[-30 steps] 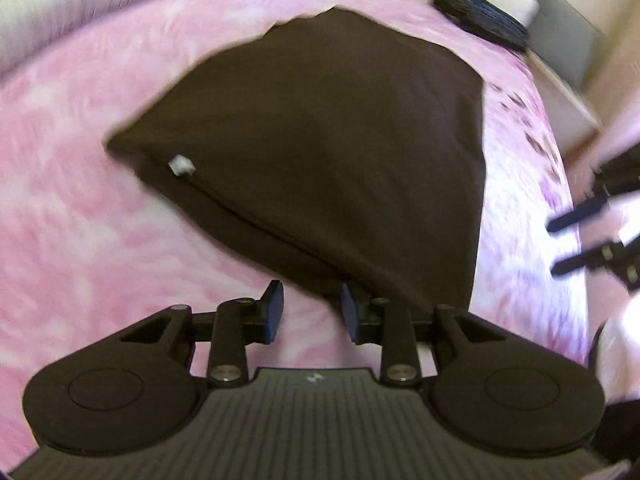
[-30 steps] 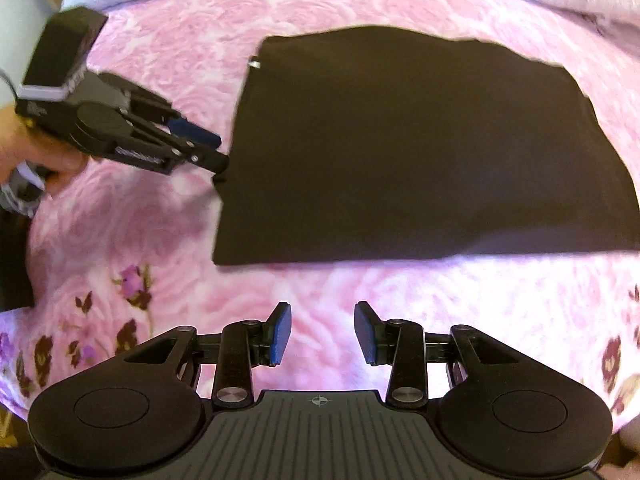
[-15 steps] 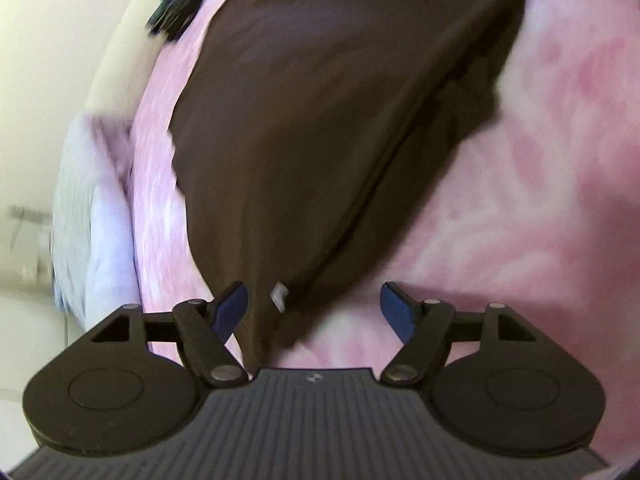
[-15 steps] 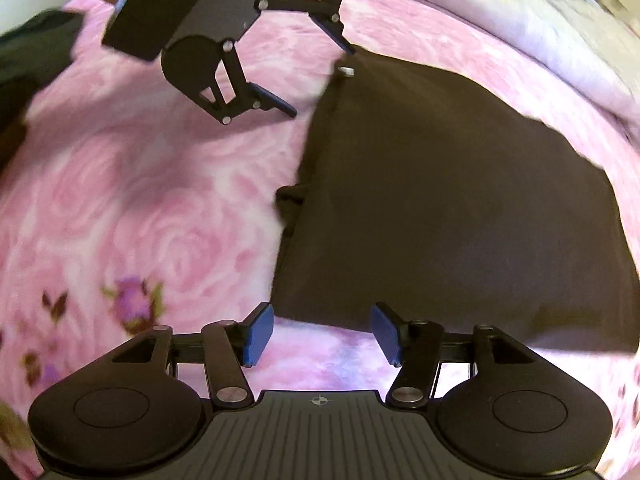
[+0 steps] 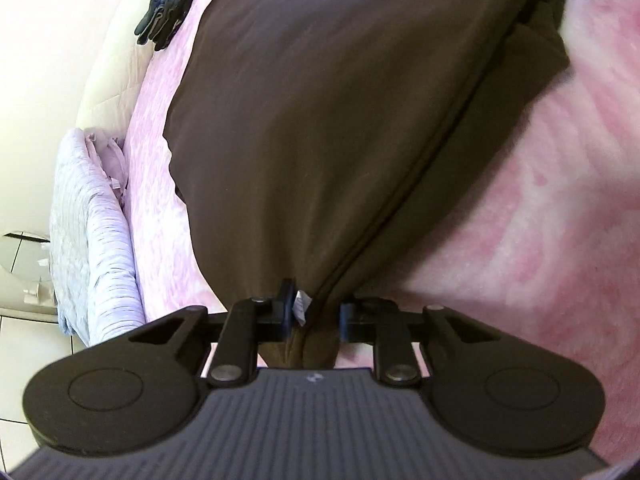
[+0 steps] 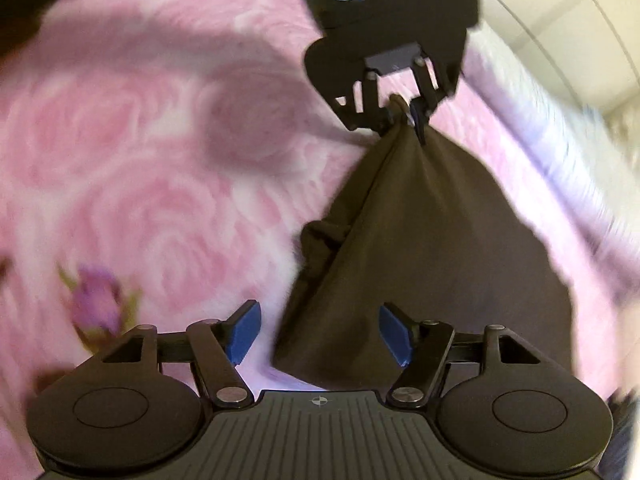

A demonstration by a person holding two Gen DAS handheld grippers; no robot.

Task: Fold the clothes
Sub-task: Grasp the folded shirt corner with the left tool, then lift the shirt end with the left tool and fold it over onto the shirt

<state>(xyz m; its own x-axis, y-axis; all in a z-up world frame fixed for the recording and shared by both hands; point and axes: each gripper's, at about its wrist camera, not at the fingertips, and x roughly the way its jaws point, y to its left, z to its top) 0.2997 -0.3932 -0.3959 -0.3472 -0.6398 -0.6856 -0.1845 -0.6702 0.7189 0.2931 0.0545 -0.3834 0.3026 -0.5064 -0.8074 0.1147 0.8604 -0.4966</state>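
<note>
Left gripper [image 5: 313, 312] fingers are pinched on a tagged corner of the one dark brown garment [image 5: 340, 120], lifted off the pink rose blanket [image 5: 540, 220]. Right gripper [image 6: 320, 334] fingers are spread wide, straddling another corner. A folded dark clothes stack [image 5: 168, 4] is seen only in the left view.

I see garment [image 5: 328, 120] on bed [image 5: 540, 220]; its corner btwn my left fingers [image 5: 285, 304], near corner btwn right fingers [image 6: 244, 332]; jeans [image 5: 170, 4] behind.
</note>
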